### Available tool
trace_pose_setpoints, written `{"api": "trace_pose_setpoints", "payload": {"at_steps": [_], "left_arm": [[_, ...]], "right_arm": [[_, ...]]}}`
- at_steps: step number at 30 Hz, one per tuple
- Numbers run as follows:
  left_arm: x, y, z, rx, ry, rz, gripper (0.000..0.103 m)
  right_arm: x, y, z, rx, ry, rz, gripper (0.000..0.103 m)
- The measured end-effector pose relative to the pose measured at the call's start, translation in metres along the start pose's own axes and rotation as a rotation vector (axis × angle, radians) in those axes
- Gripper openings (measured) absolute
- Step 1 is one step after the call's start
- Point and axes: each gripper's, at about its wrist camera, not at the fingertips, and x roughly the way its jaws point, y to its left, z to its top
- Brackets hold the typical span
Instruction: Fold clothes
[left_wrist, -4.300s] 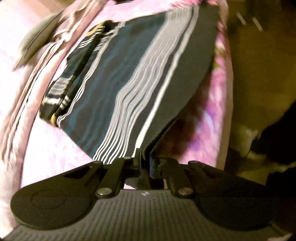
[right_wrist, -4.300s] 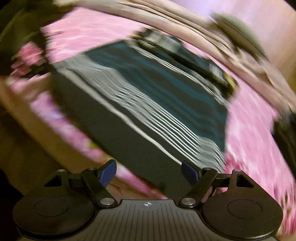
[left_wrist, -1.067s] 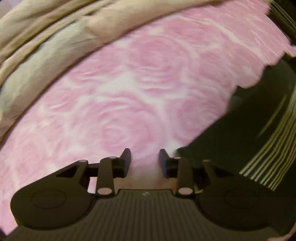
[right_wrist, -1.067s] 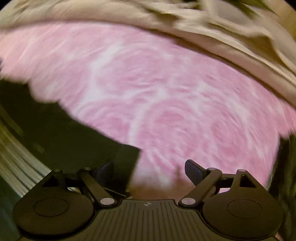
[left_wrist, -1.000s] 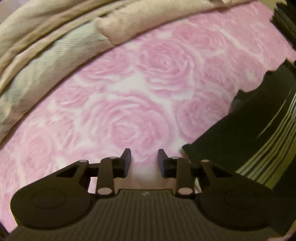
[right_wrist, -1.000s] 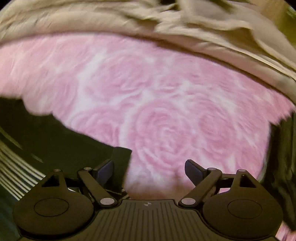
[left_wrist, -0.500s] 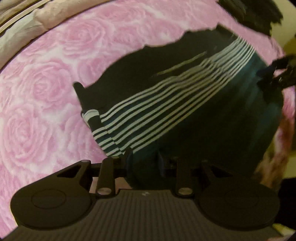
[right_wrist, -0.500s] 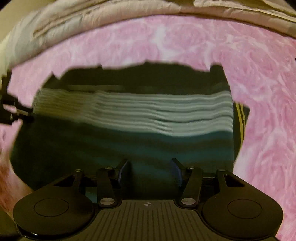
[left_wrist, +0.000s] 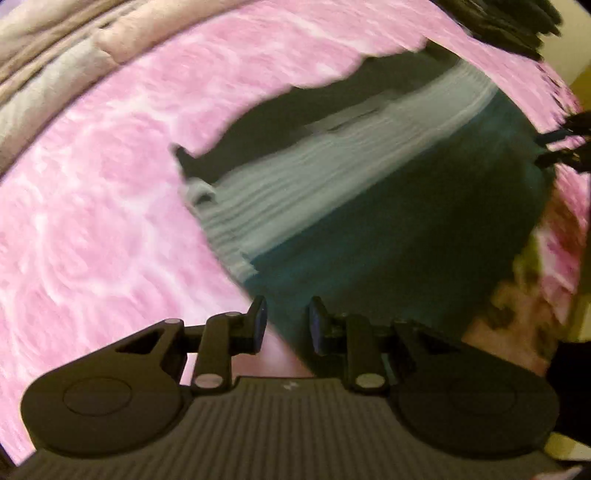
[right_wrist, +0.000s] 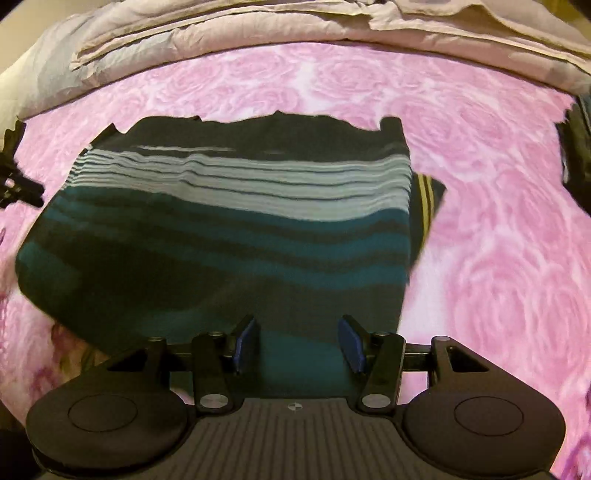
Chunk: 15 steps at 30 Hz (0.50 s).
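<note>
The striped garment (right_wrist: 229, 229), folded, lies flat on the pink rose-print bedspread (right_wrist: 498, 206). Over its left near corner the left gripper (left_wrist: 285, 322) is closing, its narrow gap empty. Over its right near edge the right gripper (right_wrist: 299, 341) stands half-spread, gripping nothing.

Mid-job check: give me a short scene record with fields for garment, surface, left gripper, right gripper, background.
garment: striped shirt, folded, teal, dark and pale bands, lying flat
surface: pink rose-print bedspread
left gripper: jaws closing, over the shirt's near corner, nothing pinched
right gripper: part open, over the shirt's near edge, pads not pressing it
background: beige bedding bunched along the far side
</note>
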Motion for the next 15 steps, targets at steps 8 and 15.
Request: {"api": "trace_pose_setpoints", "payload": {"at_steps": [8, 15], "left_arm": [[-0.002, -0.045, -0.047, 0.163, 0.064, 0.102, 0.029], [0.010, -0.094, -0.065, 0.450, 0.069, 0.183, 0.043]], "right_arm": [[-0.022, -0.019, -0.036, 0.071, 0.031, -0.096, 0.070], [-0.010, -0.015, -0.052, 0.067, 0.044, -0.098, 0.081]]}}
